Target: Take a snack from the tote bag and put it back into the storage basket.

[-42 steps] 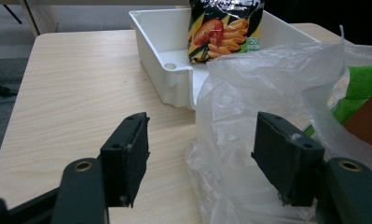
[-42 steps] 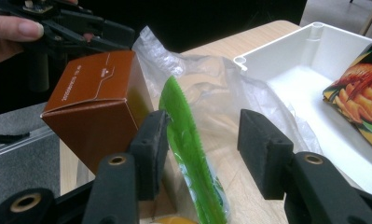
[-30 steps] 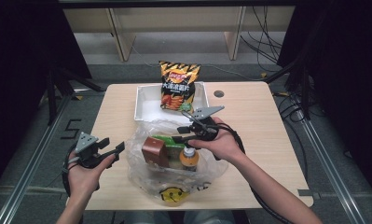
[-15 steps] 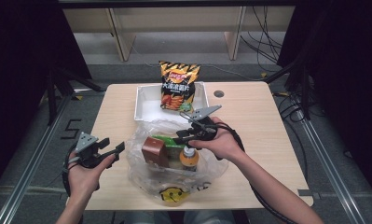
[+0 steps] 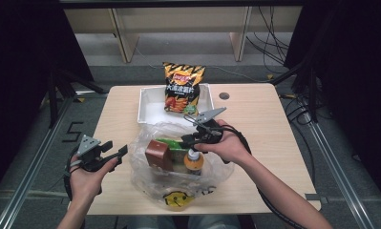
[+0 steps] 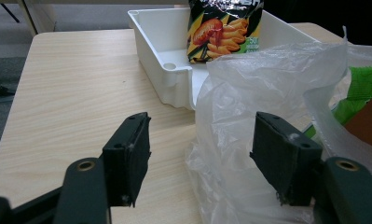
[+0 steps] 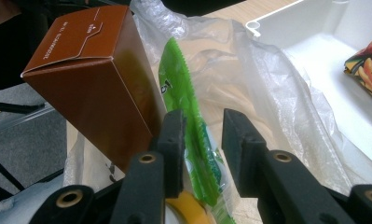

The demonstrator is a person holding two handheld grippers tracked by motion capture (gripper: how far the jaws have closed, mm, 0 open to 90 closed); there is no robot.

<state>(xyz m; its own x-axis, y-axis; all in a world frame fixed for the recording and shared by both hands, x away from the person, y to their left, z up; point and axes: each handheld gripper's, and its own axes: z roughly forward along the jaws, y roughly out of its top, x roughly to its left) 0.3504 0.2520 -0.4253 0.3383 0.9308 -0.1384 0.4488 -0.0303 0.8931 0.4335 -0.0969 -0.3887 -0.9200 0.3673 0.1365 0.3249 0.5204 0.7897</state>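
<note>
Clearly: chip bag [image 5: 183,88] reads "50" in left gripper view; brown box [image 7: 97,77] lettering illegible.

I note the table [image 5: 274,124] as pale wood-grain laminate, matt. Plastic bag [image 5: 212,179] is thin clear film, crinkled, faintly glossy. Brown box [image 7: 95,79] looks like smooth card with a satin sheen. Green packet [image 7: 183,102] is glossy film with a serrated edge. White tray [image 6: 160,42] is smooth matt plastic. Crisp bag [image 5: 183,88] is shiny printed foil.
</note>
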